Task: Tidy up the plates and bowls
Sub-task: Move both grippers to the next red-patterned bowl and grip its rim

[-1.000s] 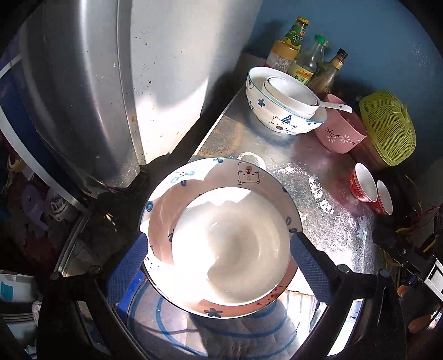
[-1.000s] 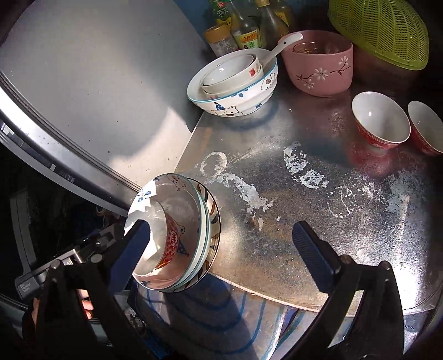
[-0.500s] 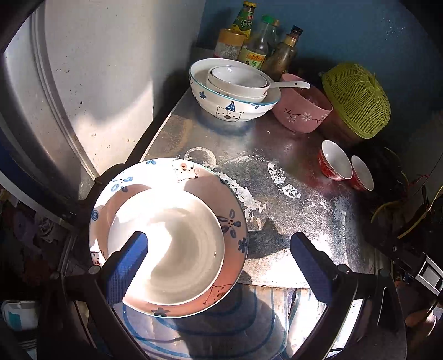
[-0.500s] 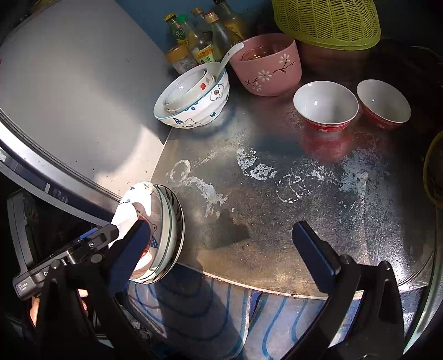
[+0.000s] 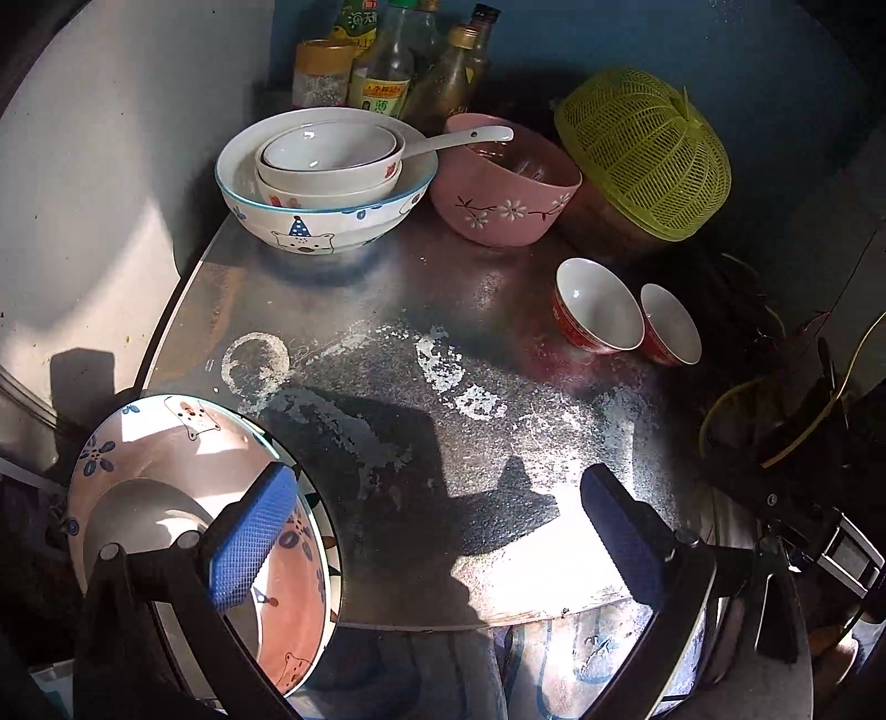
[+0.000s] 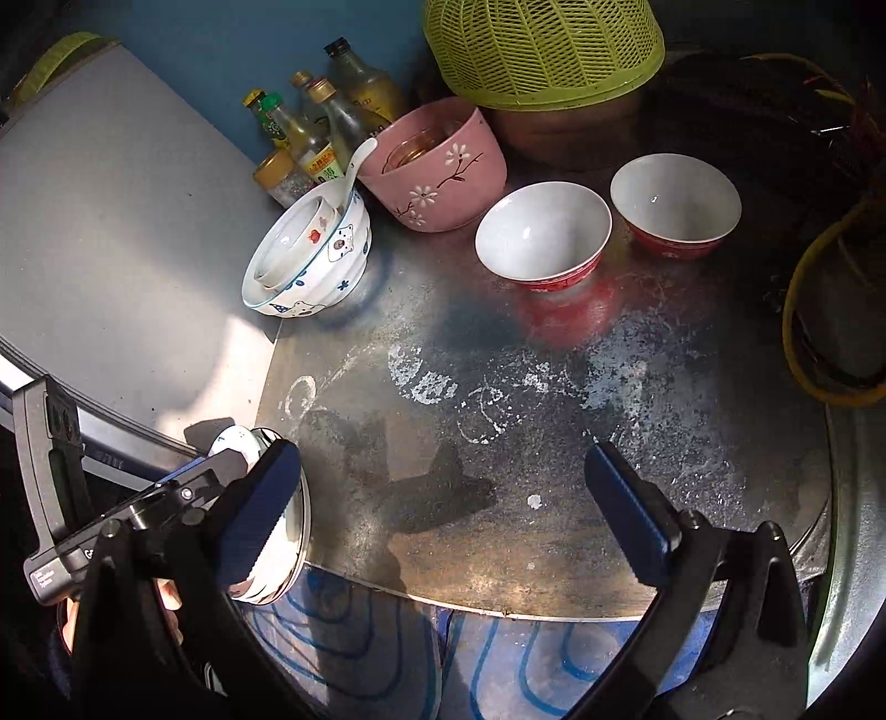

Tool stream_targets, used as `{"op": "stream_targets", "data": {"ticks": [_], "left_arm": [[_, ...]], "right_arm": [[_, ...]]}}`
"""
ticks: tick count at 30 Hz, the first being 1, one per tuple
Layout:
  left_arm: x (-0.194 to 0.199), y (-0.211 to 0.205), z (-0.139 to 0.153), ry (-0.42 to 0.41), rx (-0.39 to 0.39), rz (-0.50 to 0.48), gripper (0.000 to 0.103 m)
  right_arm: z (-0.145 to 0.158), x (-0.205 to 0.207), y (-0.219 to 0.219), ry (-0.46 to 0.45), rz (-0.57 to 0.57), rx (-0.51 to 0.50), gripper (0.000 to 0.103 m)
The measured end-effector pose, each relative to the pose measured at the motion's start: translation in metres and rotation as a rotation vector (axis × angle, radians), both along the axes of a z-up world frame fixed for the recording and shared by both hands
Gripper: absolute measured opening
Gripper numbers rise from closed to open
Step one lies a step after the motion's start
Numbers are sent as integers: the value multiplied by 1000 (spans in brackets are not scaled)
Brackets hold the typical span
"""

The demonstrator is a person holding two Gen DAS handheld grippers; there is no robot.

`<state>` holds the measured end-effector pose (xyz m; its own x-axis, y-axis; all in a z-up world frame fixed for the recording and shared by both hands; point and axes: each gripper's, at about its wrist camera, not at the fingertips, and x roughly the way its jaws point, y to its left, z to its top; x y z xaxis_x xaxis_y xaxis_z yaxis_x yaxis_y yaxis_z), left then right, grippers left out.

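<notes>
Ceramic bear-print bowl stack (image 5: 188,531) sits at the near left edge of the tabletop (image 5: 498,443), beside the left gripper (image 5: 437,543), whose jaws stand wide open and empty. Right gripper (image 6: 443,509) jaws are also wide open, holding nothing. Placement appears complete; next, select another bowl, probably a red bowl (image 6: 540,243).

Two red bowls (image 6: 540,238), one pink bowl (image 6: 443,171), one green basket (image 6: 542,47), five bottles (image 6: 310,149).
</notes>
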<state>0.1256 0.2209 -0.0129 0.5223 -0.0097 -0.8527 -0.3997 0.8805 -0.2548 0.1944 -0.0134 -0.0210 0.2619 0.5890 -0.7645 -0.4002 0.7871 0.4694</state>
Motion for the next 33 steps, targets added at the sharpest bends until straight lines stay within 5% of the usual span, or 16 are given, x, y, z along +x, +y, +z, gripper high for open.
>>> {"op": "stream_targets", "data": {"ticks": [20, 28, 30, 33], "left_arm": [[135, -11, -45, 32, -117, -113, 101], [177, -11, -69, 29, -169, -98, 80], [184, -11, -72, 25, -181, -89, 56], [194, -11, -76, 20, -186, -81, 49]], "right_arm": [[-40, 110, -32, 132, -258, 75, 101], [-73, 148, -10, 221, -318, 77, 74], [-81, 153, -6, 251, -320, 88, 65], [-89, 158, -3, 262, -331, 86, 57]]}}
